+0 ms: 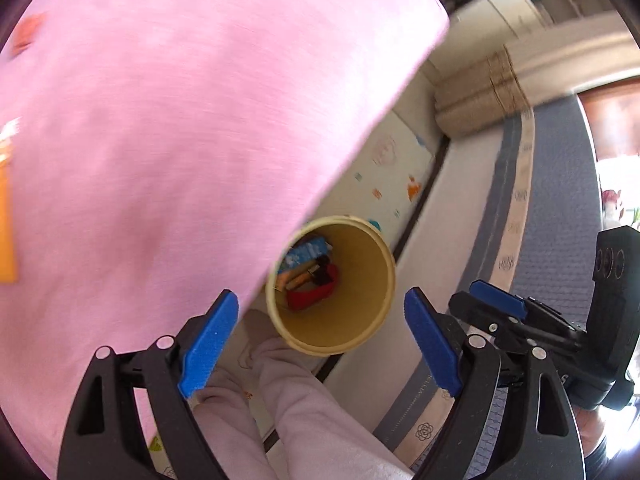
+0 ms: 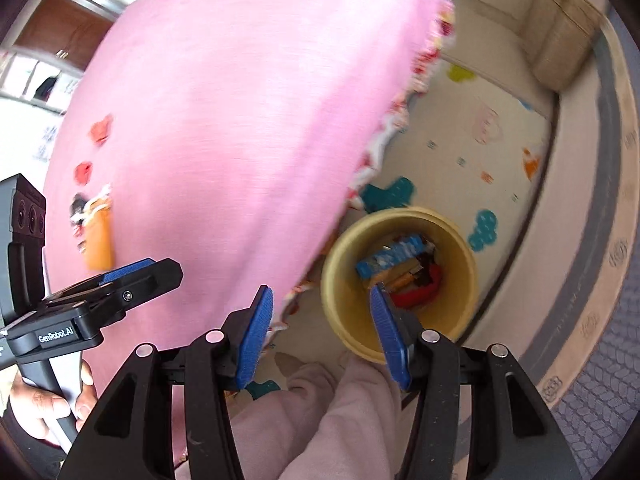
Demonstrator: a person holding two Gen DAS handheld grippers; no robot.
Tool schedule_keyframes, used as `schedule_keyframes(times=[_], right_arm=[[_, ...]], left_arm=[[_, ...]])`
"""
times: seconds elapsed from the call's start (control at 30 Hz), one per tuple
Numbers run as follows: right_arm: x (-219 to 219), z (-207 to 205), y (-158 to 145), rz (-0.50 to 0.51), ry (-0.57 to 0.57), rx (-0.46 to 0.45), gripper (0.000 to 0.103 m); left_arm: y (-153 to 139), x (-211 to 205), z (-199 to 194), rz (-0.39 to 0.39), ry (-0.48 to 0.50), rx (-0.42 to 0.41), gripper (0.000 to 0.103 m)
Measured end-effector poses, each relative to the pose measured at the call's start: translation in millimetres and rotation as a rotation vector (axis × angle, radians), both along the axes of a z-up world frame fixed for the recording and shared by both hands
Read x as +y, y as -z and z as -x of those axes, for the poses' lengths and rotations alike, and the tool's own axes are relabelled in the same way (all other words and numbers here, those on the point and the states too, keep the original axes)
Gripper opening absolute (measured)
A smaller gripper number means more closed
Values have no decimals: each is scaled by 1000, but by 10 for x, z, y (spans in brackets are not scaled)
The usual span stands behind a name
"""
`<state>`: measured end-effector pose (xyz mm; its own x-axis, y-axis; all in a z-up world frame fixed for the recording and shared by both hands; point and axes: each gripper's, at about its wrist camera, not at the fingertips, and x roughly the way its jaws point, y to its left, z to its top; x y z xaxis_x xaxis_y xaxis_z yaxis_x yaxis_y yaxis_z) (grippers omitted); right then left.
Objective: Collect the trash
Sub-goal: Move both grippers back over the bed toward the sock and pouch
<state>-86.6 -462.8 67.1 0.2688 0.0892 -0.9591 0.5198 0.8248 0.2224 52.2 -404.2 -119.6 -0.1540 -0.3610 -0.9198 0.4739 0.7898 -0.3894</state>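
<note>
The left gripper (image 1: pixel 320 336) stands wide open with nothing between its blue pads (image 1: pixel 208 344); through the gap shows the bin (image 1: pixel 360 320). The right gripper (image 2: pixel 320 336) stands about half open, also empty, one pad (image 2: pixel 388 336) overlapping the bin's rim (image 2: pixel 340 312) in the picture.

The bin, a yellow round tub, stands on the play mat (image 2: pixel 460 152) just beside the edge of the pink cloth (image 1: pixel 180 120). Trash lies in its bottom: a blue wrapper (image 2: pixel 394 256), a red piece (image 2: pixel 416 296) and an orange bit (image 2: pixel 400 280). In the left view the cloth's edge covers part of the bin's rim; in the right view the whole rim is clear of it.

The cloth fills the upper left of both views and cuts off room on that side. Open floor lies to the right of the bin: the mat, then a pale strip, then a grey rug (image 1: pixel 560 200) with a patterned border. The person's legs in pale pink trousers (image 1: pixel 304 400) reach up from below, close to the bin.

Only the right view shows the cloth's fringed floral hem (image 2: pixel 396 120), red scraps (image 2: pixel 100 128) and an orange packet (image 2: pixel 98 240) on the cloth, and a hand (image 2: pixel 44 400) holding the left gripper's handle. The left view catches the right gripper (image 1: pixel 500 304) from the side, and rolled mats (image 1: pixel 480 92) by the wall.
</note>
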Motion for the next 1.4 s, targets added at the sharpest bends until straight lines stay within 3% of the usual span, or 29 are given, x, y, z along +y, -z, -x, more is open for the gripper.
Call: schedule_keyframes(times=[0.27, 0.5, 0.7, 0.93, 1.2, 1.4], right_arm=[[1106, -694, -153, -24, -206, -41, 51], [2108, -1165, -273, -36, -338, -108, 50], [2699, -1579, -181, -49, -470, -79, 50], [2846, -2111, -10, -98, -528, -53, 50], [2696, -2785, 585, -144, -509, 70, 51], [2711, -3036, 963, -153, -550, 140, 57]], left_arm=[[-408, 1418, -368, -19, -212, -76, 85], [-609, 2784, -603, 7, -480, -96, 85], [-680, 3490, -767, 44, -662, -99, 85], [-495, 3677, -964, 55, -780, -53, 85], [-3, 3659, -1354, 11, -889, 24, 85], [303, 3650, -1513, -18, -939, 91, 85]])
